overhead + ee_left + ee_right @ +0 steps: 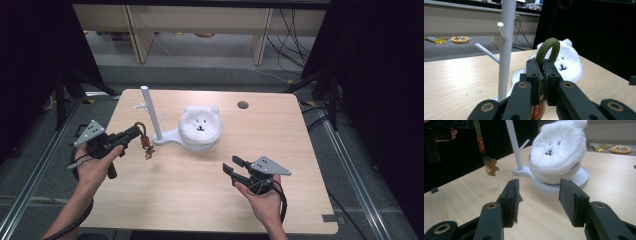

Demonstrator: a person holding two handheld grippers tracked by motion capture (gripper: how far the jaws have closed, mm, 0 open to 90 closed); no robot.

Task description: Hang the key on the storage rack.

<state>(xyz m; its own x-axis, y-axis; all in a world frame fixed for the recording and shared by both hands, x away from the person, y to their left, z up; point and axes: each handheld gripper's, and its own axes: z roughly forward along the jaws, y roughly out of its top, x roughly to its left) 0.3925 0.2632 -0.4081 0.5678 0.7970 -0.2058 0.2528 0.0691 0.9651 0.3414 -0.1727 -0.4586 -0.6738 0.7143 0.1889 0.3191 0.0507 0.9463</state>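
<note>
Keychain [548, 48] pinched in left claw [134, 133] over wooden table [200, 190] (grey floor [210, 55] beyond); right claw [539, 195] spread.

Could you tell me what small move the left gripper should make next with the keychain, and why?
Probably lift the left gripper toward the white stand: it pinches the green cord loop beside the pole, below a free peg.
</note>
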